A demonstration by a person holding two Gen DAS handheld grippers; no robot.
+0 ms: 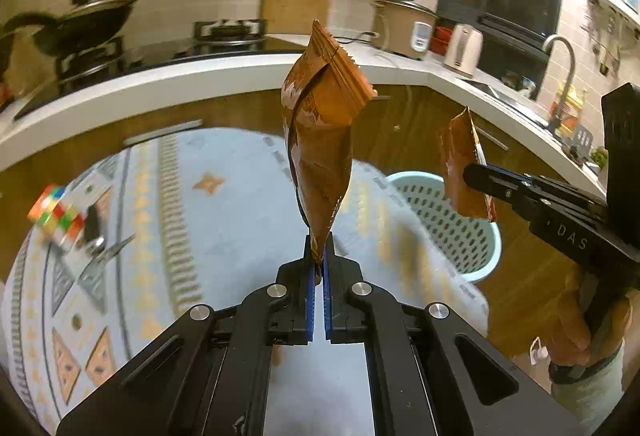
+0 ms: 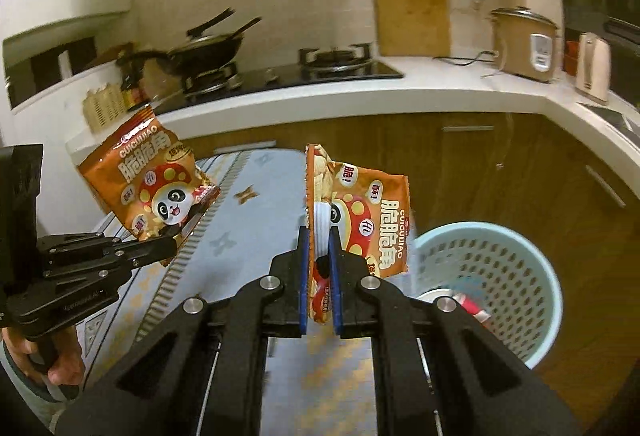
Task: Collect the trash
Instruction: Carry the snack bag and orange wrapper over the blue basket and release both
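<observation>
So I've got an orange snack bag in each gripper right now. The left gripper (image 1: 319, 256) is pinched tight on the bottom corner of the first snack bag (image 1: 320, 140), which sticks straight up past the fingertips, edge-on to my left camera, with the crimped seal at the top. The right gripper (image 2: 319, 236) is clamped shut on the second snack bag (image 2: 360, 220), gripping it near one side edge, so most of the bag, mushroom-and-panda print and all, flaps out to the right of the jaws. Both bags are up in the air, clear of the table.

Just right of and below the right jaws sits the pale blue perforated basket (image 2: 500, 236) on the floor, with some red-and-white wrapper (image 2: 472, 306) already in it. Under both grippers is the table with a patterned cloth (image 1: 208, 164); far left of the left jaws there's a Rubik's cube (image 1: 56, 214) and some small dark bits I can't make out. Beyond everything, the kitchen counter (image 2: 360, 92) with a wok (image 2: 208, 50) on the stove.
</observation>
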